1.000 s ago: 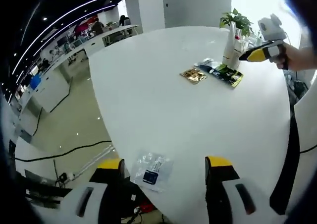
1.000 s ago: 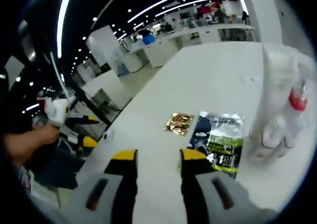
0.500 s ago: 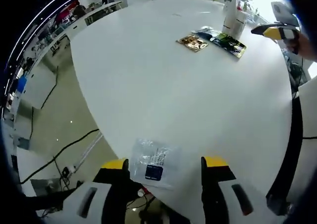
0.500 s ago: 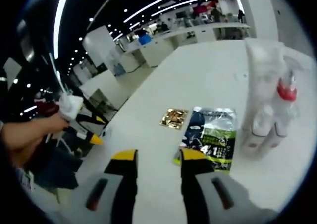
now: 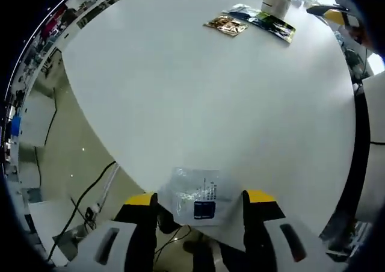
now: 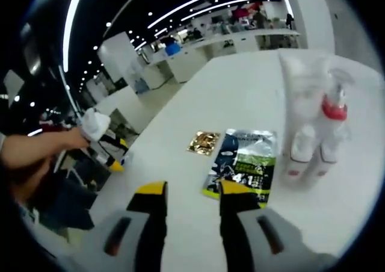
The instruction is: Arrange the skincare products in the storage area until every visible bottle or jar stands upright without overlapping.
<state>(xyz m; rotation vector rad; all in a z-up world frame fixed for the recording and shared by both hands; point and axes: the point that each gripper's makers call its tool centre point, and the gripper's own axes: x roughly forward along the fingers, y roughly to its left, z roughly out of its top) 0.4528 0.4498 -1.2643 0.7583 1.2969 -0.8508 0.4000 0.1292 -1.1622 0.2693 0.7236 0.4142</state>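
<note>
Both your grippers, left gripper (image 5: 194,203) and right gripper (image 6: 185,191), gape empty; sachets lie flat, clear pouch (image 5: 200,195) at six o'clock ungrasped.

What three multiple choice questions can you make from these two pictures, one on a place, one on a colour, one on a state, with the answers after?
1. Where does the clear sachet lie on the white table?
A. at its edge, between the left tongs' tips
B. beside the bottles
C. on the floor

2. What colour is the small packet next to the dark pouch?
A. red
B. gold
C. blue

3. How do the white bottles stand?
A. upright
B. flat
C. stacked

Answers: 1 A, the sachet sits between the yellow tips; 2 B, it shines gold; 3 A, they stand grouped on end.
</note>
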